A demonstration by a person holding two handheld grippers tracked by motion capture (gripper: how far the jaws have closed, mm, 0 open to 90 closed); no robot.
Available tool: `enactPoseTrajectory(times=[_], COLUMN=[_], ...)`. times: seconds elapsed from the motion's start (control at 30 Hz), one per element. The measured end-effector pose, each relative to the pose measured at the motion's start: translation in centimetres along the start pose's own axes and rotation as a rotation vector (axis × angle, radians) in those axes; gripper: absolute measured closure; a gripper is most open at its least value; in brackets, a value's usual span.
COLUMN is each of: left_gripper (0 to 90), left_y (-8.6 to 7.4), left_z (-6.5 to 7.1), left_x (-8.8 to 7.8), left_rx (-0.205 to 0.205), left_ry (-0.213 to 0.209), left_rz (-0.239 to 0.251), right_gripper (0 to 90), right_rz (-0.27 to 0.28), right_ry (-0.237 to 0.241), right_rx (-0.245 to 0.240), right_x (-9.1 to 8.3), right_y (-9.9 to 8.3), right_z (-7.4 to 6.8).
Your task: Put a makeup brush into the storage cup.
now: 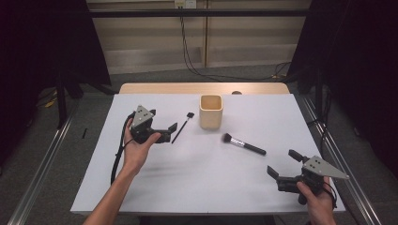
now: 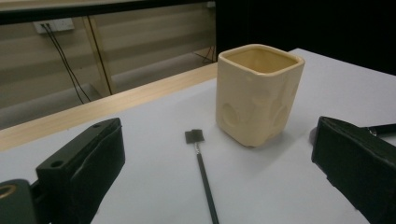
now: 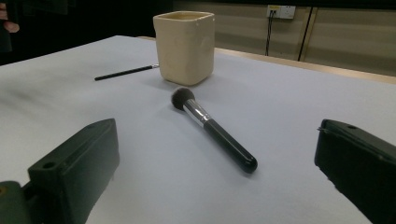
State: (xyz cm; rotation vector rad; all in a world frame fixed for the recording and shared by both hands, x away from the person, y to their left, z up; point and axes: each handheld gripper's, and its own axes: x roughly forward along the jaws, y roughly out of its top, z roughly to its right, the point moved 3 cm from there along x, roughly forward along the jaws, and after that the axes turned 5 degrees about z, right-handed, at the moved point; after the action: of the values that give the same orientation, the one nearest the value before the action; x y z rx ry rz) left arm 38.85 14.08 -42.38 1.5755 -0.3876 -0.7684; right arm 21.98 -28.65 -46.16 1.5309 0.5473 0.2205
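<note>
In the left gripper view the thin brush (image 2: pixel 203 175) runs off the bottom edge of the frame, so only its small flat dark head and part of the black stem show; at the right edge, behind the right-hand jaw, a dark handle end is cut off and hard to make out. In the right gripper view the cream cup (image 3: pixel 186 45) hides the head of that thin brush (image 3: pixel 125 72), leaving only the stem sticking out to the cup's left. The inside of the cup (image 1: pixel 210 111) is mostly out of sight in all three views. In the high view the left gripper (image 1: pixel 172 131) sits at centre left of the frame, held from below in an upturned hand, its jaws spread wide and pointing right toward the thin brush (image 1: pixel 182 125), whose lower end lies just beside the jaw tips — whether they touch cannot be told. The right gripper (image 1: pixel 283 163) is at lower right, gripped from behind by a hand at the bottom edge, jaws spread wide and empty, aimed up-left at the powder brush (image 1: pixel 244 144). That brush lies flat on the white surface (image 1: pixel 187 183) in mid-frame, bristles toward the cup, near it but apart — well clear of the right gripper.
</note>
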Motion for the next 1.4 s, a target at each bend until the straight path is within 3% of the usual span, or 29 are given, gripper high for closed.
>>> enactPoseTrajectory(times=[0.2,0.23,0.6,0.67,0.9,1.13,1.2,1.27,1.4], left_gripper=[2.6,2.6,2.6,2.6,4.3,3.3,3.0,2.9,2.6], left_y=[0.7,0.9,2.2,2.2,2.7,3.3,3.5,3.5,2.7], left_z=[0.0,-0.2,-0.8,-0.9,-0.7,-1.0,-1.3,-1.4,-1.4], left_x=[1.2,1.5,3.4,3.8,4.9,5.7,6.0,6.5,7.1], left_rx=[0.005,0.003,0.002,-0.017,-0.002,0.013,0.011,-0.019,-0.006], left_ry=[0.000,-0.001,0.002,0.004,-0.010,0.001,0.010,0.010,0.020], left_rz=[0.012,-0.005,-0.012,-0.010,-0.031,-0.037,-0.031,-0.013,-0.058], right_gripper=[0.0,0.0,0.0,0.0,0.0,0.0,0.0,0.0,0.0], right_rz=[0.001,0.002,0.001,-0.003,0.001,0.001,0.001,-0.001,-0.005], right_ry=[0.003,0.003,0.009,0.012,0.012,0.012,0.012,0.014,0.015], right_rx=[0.001,0.001,0.003,0.000,0.003,0.003,0.004,0.007,0.000], right_x=[0.0,0.0,0.0,0.0,0.0,0.0,0.0,0.0,0.1], right_y=[0.0,0.0,0.0,0.0,0.0,0.0,0.0,0.0,-0.1], right_z=[0.0,0.0,0.0,0.0,-0.1,-0.1,-0.1,-0.1,0.0])
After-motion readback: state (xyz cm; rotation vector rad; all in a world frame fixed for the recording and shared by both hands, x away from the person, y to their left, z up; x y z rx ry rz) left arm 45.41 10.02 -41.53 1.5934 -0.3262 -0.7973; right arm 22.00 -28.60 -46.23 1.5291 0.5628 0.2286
